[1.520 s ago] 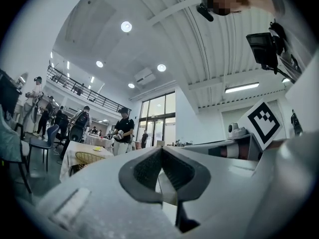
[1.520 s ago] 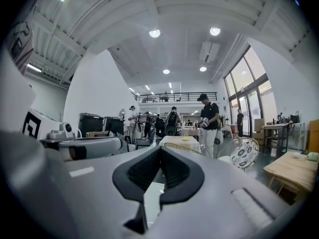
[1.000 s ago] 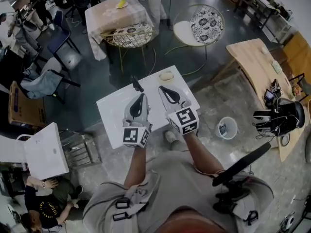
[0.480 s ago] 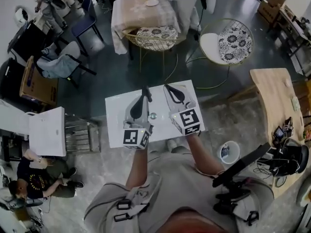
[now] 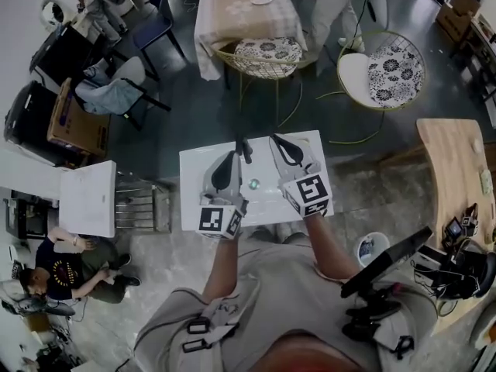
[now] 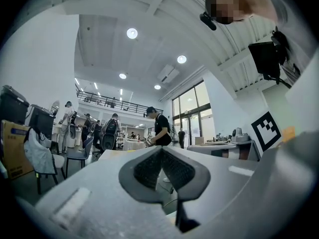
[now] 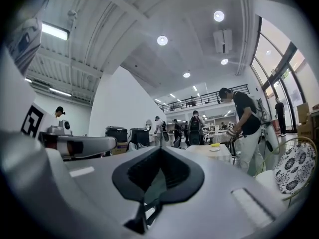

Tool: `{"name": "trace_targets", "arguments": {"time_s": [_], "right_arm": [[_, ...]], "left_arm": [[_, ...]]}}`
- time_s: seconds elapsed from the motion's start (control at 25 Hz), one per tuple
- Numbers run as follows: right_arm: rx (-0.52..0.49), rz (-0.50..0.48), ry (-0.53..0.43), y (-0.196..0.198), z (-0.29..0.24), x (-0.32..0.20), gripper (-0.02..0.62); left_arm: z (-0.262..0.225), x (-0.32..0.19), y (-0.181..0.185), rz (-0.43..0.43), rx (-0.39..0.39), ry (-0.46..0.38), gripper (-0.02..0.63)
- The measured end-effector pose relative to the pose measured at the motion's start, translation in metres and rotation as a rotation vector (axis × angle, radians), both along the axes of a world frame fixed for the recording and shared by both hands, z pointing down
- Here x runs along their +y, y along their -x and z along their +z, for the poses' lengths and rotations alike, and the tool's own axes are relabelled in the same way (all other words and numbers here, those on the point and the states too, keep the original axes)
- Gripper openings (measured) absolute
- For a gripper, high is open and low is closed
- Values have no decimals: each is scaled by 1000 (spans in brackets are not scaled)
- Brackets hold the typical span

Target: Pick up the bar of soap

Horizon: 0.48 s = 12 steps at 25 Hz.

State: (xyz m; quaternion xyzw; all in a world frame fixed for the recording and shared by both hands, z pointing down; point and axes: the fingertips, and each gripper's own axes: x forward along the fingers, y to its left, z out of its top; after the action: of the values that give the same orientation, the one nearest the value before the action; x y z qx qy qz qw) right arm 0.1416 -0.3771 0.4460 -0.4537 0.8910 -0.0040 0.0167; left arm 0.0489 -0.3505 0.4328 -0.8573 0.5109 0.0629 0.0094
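Over the small white table in the head view, my two grippers are held side by side and point away from me. The left gripper and the right gripper are both shut, with nothing between the pads. A small round pale thing lies on the table between them. No bar of soap shows plainly in any view. The right gripper covers part of the table's far right corner. Both gripper views look out level across the room, past closed jaws.
Beyond the table stand two wire chairs with patterned cushions and a cloth-covered table. A wooden table is at the right, a white bucket near my right elbow. A white board and a seated person are at the left.
The head view has swung, so the table and room sit differently in frame. The oval soap seen at the table's far corner a second ago no longer shows. Both grippers stay shut.
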Motion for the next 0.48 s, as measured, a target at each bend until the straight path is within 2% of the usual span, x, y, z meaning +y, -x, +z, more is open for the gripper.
{"name": "trace_targets", "arguments": {"time_s": [0.28,0.48], "right_arm": [[26,4,-17,3,-6,-4,2],[52,-9,-35,20,-11,-4,2]], "left_arm": [[-9,-8,10,17,8,-19,-8],[-11,-13,21,31,18,-28,-8]]}}
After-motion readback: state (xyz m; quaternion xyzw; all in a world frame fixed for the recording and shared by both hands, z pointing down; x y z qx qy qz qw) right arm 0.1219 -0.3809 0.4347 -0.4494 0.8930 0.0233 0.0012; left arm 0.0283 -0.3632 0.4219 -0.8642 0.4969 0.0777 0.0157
